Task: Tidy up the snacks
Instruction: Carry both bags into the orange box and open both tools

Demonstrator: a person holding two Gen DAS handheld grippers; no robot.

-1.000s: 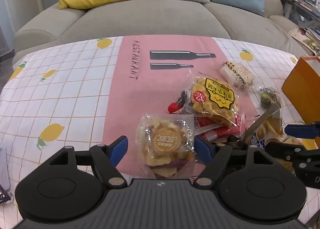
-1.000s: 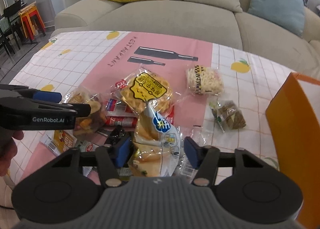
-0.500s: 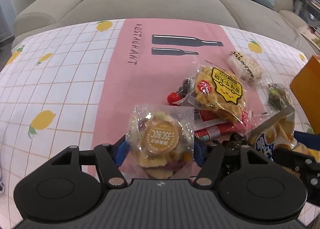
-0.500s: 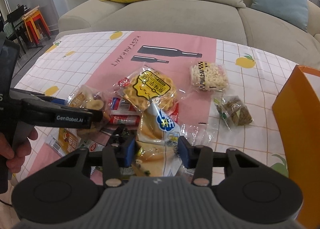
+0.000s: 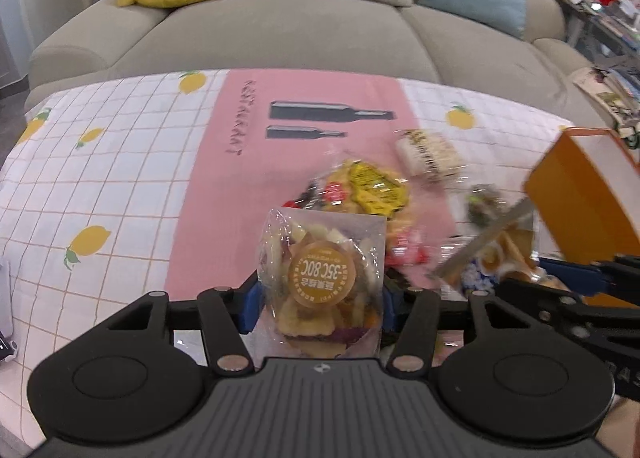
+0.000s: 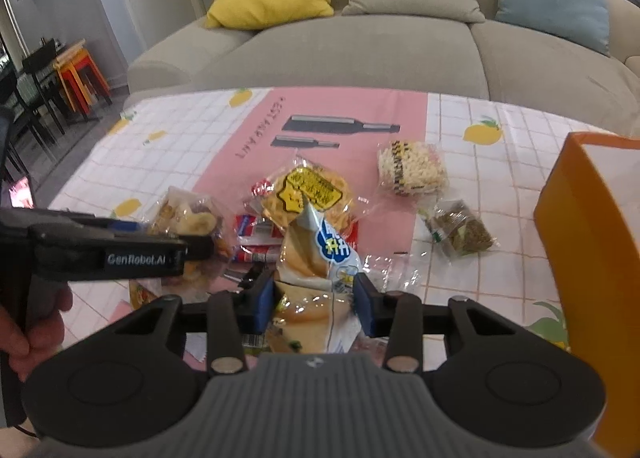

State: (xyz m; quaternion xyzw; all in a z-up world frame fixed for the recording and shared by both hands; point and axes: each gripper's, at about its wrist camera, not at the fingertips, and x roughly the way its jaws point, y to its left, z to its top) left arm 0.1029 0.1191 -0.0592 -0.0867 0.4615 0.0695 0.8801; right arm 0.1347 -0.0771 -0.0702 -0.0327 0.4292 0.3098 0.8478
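Observation:
A clear bag of dried fruit chips (image 5: 322,278) with a round gold label sits between the blue pads of my left gripper (image 5: 320,304). The jaws are closing and the pads press its sides, holding it just above the tablecloth. My right gripper (image 6: 314,302) is also closing, its pads squeezing a blue-and-white packet of crackers (image 6: 320,254) that stands up between them. In the right wrist view the left gripper (image 6: 160,236) shows at the left with the fruit bag (image 6: 188,218). The left wrist view shows the right gripper's fingers (image 5: 560,270) at the right edge.
On the pink-and-checked tablecloth (image 6: 180,146) lie a yellow-labelled biscuit pack (image 6: 308,194), red sausage sticks (image 6: 252,230), a noodle-snack pack (image 6: 412,168) and a small green-brown pack (image 6: 460,232). An orange box (image 6: 592,226) stands at the right. A sofa (image 6: 360,50) is behind.
Both pairs of jaws have narrowed onto their packets. The left gripper closed from wide open around the fruit bag and rose with it; the right gripper rose slightly with the cracker packet.

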